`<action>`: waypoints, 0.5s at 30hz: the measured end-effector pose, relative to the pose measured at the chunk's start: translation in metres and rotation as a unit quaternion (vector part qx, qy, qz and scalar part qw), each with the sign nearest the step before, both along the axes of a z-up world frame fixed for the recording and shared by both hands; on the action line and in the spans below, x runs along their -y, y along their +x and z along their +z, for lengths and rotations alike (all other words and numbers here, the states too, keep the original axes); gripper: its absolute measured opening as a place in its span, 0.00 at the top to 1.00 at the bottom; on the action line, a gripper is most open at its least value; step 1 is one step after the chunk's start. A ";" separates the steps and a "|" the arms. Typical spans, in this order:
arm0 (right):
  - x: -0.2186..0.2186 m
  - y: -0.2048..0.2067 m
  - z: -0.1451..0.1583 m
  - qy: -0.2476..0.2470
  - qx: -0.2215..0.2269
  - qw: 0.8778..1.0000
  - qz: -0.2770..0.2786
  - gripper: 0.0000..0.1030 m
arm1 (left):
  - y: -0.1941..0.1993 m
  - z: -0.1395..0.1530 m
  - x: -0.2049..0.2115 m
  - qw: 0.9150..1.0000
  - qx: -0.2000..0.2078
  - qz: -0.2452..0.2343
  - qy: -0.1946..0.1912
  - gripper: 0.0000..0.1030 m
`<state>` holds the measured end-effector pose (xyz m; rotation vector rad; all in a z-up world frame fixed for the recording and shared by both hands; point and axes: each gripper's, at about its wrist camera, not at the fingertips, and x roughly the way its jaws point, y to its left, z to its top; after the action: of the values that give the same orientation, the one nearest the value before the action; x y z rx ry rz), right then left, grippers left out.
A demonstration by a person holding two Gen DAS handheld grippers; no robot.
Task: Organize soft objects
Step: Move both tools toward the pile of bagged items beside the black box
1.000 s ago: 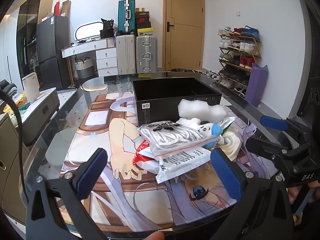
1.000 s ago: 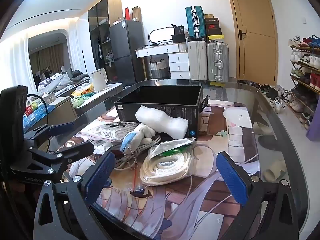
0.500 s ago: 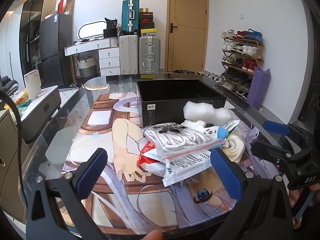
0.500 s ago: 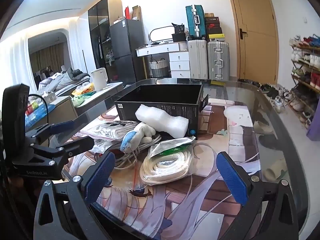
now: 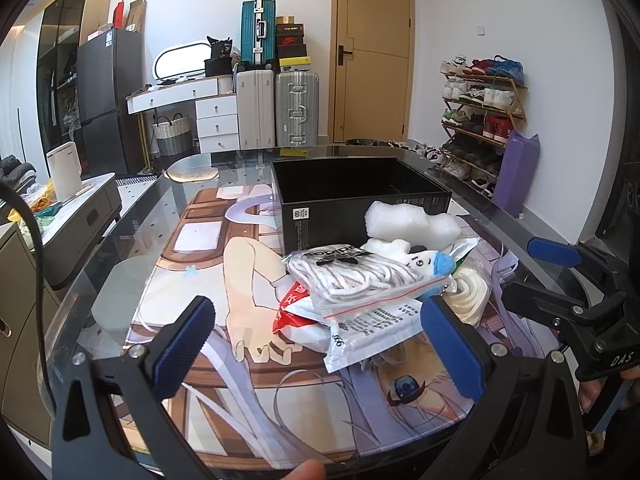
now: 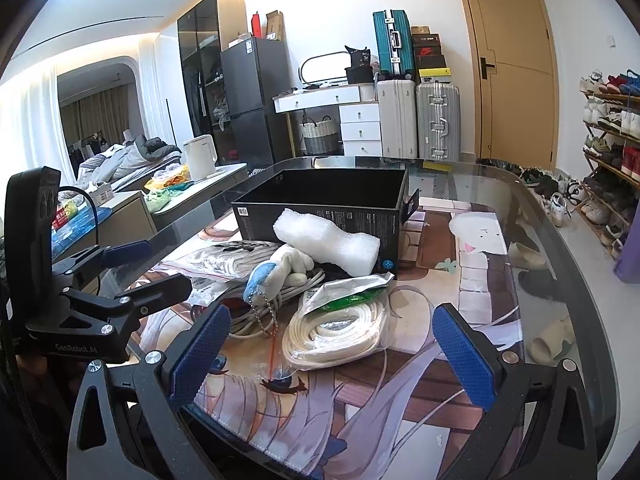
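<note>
The glass table (image 5: pixel 120 248) with its printed mat (image 5: pixel 200 272) carried everything, and the open black box (image 5: pixel 352 192) sat at the far side, apparently empty. The white foam block (image 6: pixel 326 240) leaned on the box's near wall, outside it. In front, the pile waited: a zip bag of white laces (image 5: pixel 352 276) on top of flat printed packets, a bagged coil of white rope (image 6: pixel 340 328) just beside, and a small plush keychain (image 6: pixel 276 270) between them. Over the last second the left gripper (image 5: pixel 320 344) had crept nearer, the pile growing larger in its view, jaws spread wide and holding nothing. The right gripper (image 6: pixel 332 356) had barely shifted, likewise gaping and empty, the rope coil lying just ahead of it. So no pick had begun; this looked like an approach, nothing boxed yet.
</note>
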<state>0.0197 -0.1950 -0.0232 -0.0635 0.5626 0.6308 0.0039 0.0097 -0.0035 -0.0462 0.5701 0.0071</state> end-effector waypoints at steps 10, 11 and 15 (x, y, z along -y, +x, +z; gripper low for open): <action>-0.002 -0.001 -0.002 -0.008 0.000 1.000 0.002 0.00 | 0.002 0.000 -0.001 1.000 -0.002 -0.001 -0.001 0.00; -0.003 -0.001 -0.002 -0.010 -0.001 1.000 0.003 0.00 | 0.002 0.000 -0.001 1.000 -0.002 -0.002 -0.001 0.00; -0.006 -0.001 -0.005 -0.017 -0.003 1.000 0.005 0.00 | 0.002 0.000 -0.001 1.000 -0.002 -0.002 0.000 0.00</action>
<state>0.0185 -0.1892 -0.0278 -0.0963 0.5786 0.6315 0.0063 0.0104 -0.0033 -0.0454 0.5732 0.0031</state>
